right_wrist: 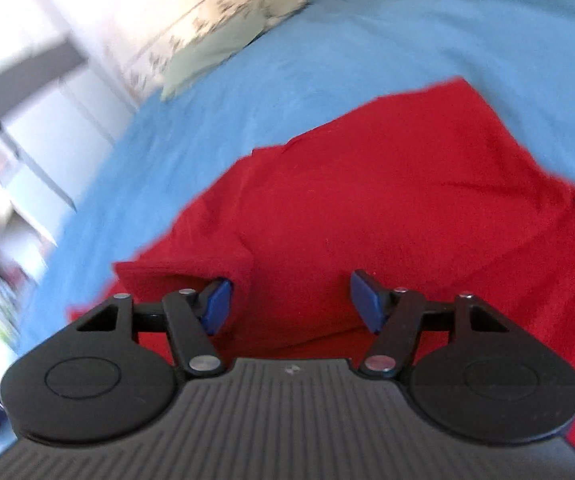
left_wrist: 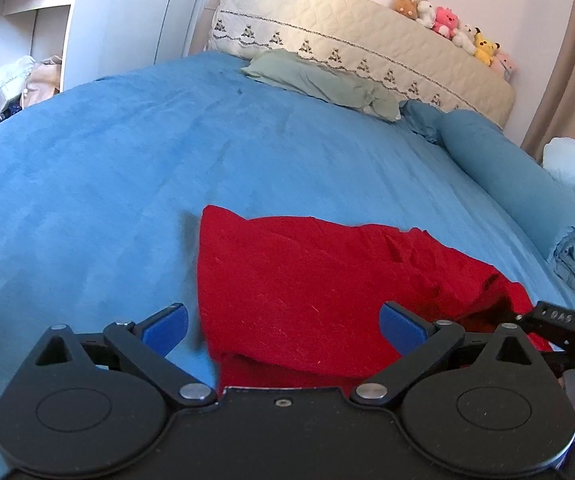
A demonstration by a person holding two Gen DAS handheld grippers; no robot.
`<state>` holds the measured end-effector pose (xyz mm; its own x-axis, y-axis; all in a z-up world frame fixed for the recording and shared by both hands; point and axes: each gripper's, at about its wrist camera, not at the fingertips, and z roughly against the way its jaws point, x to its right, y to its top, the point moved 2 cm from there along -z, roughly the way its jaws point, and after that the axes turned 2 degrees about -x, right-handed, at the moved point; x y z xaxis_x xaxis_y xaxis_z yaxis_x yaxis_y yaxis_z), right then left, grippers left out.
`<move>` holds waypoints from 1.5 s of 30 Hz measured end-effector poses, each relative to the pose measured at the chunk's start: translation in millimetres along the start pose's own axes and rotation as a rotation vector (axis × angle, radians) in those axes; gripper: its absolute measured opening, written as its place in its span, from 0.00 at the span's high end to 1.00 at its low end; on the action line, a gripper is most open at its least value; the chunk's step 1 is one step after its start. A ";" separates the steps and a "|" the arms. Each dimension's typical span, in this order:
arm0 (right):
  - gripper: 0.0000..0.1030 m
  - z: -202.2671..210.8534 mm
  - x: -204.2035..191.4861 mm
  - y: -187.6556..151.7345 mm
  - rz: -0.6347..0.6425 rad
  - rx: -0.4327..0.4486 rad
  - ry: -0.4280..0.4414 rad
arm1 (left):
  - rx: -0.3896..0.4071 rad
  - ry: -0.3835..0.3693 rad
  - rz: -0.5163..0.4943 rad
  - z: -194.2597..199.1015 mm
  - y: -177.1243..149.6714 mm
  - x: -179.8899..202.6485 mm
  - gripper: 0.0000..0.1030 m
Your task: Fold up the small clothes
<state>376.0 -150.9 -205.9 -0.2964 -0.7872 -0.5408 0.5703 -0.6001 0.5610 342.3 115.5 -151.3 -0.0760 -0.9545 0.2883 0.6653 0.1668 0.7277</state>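
A red garment (left_wrist: 319, 280) lies partly folded on the blue bedspread (left_wrist: 107, 168). My left gripper (left_wrist: 283, 328) is open, its blue pads wide apart over the garment's near left edge. My right gripper (right_wrist: 293, 304) is open right over the same red garment (right_wrist: 387, 200); its left pad (right_wrist: 217, 308) touches a raised fold. The view is motion-blurred. The right gripper's black body (left_wrist: 559, 328) shows at the right edge of the left wrist view, at the garment's right end.
A rolled blue blanket (left_wrist: 527, 196) lies along the bed's right side. A pale green pillow (left_wrist: 319, 80) and a cream quilted headboard (left_wrist: 347, 32) with plush toys (left_wrist: 447, 24) are at the far end. White shelves (left_wrist: 27, 32) stand to the left.
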 end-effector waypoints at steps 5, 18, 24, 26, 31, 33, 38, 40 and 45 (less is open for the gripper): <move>0.32 5.8 -22.6 3.5 0.315 0.036 -0.133 | -0.006 -0.002 -0.016 -2.0 0.1 2.5 0.00; 0.55 -14.0 -82.6 -7.3 0.830 0.018 -0.062 | -0.018 -0.003 -0.050 -5.0 1.1 6.3 0.00; 0.81 -26.4 -114.2 -13.9 1.029 -0.017 -0.026 | -0.029 0.001 -0.053 -8.3 -0.6 10.0 0.00; 0.81 -25.4 -119.2 -7.0 1.023 0.002 -0.042 | -0.031 0.001 -0.057 -8.8 -0.5 10.3 0.00; 0.81 -5.6 -103.7 49.6 0.764 0.120 -0.054 | -0.037 0.006 -0.072 -12.3 -1.5 11.2 0.00; 0.81 4.0 -87.1 70.6 0.648 0.173 -0.070 | -0.041 0.003 -0.076 -14.2 -2.7 12.2 0.00; 0.81 11.3 -33.5 86.0 0.482 0.218 -0.175 | -0.058 0.002 -0.102 -22.3 -5.8 16.3 0.00; 0.81 3.7 -10.1 79.5 0.442 0.172 -0.206 | -0.068 0.003 -0.113 -26.4 -7.9 17.9 0.00; 0.81 -4.6 20.0 62.3 0.407 0.138 -0.224 | -0.090 0.007 -0.132 -34.3 -11.2 18.5 0.00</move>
<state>409.2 -203.4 -184.6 -0.2367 -0.9641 -0.1201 0.5720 -0.2382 0.7849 358.9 87.5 -175.5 -0.1621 -0.9684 0.1896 0.7138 0.0176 0.7001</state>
